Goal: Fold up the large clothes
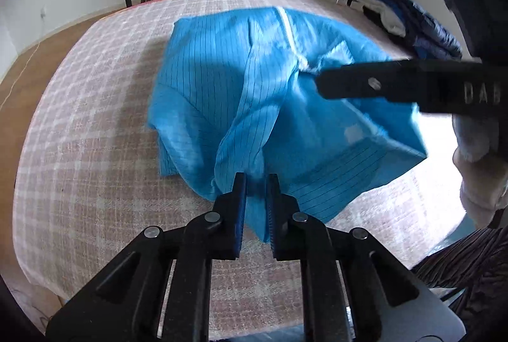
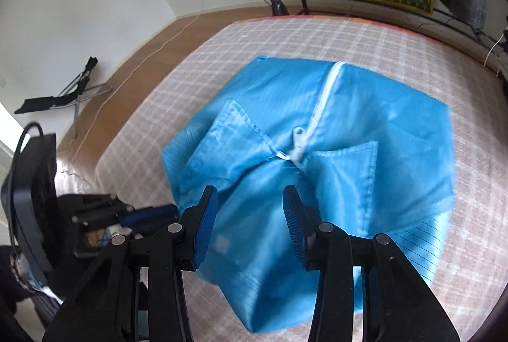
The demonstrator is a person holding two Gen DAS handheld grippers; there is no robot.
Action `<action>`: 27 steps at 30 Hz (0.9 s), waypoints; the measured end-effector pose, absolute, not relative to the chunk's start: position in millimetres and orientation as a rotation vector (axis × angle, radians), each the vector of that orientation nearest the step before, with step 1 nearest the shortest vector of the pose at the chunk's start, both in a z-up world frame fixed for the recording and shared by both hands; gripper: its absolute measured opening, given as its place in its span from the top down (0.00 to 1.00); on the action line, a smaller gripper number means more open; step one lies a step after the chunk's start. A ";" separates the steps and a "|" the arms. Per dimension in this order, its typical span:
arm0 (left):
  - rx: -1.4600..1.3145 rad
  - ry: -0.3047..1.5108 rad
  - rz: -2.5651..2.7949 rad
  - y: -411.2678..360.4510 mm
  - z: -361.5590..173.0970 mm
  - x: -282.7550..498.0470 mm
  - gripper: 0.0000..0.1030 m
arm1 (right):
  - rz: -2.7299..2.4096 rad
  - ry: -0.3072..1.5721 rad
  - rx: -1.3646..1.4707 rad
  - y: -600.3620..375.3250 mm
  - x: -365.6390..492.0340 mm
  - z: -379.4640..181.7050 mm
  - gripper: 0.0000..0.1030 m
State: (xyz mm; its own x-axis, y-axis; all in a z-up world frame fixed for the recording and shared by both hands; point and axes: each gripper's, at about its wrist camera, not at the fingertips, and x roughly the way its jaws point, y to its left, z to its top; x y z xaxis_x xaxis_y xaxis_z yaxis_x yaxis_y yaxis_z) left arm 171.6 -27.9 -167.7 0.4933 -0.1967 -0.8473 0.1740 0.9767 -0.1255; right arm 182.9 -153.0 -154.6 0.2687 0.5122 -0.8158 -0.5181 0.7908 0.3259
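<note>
Now the left hand-held gripper point(image 1: 256, 183) pinches the blue garment point(image 1: 222, 81); the right hand-held gripper point(image 2: 250, 208) gapes over it, so clamp before lifting evenly.

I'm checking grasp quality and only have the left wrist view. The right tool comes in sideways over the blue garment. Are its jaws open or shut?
Observer: Open. In the right wrist view, the right tool has its jaws apart above the blue garment, and the pads are not pressing on the cloth.
Operator: Where is the zipper pull relative to it?
Observer: The white zipper pull lies just beyond the tool's tips, roughly centred between them, with a patch pocket to its left.
Operator: Is there anything on the floor that I can't see?
Observer: A folded black stand lies on the wooden floor.
</note>
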 end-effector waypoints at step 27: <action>-0.224 1.048 -0.298 2.0 -155.8 158.4 0.63 | 0.536 1.118 0.238 -185.2 192.2 -126.9 0.86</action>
State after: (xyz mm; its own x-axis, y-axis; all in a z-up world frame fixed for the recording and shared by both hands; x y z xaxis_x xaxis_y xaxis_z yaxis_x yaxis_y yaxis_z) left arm 158.4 2.0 -155.8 0.4647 -0.3462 -0.8150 0.1347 0.9373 -0.3214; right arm 192.2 -185.2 -126.9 0.3277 0.5212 -0.7880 -0.2883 0.8495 0.4419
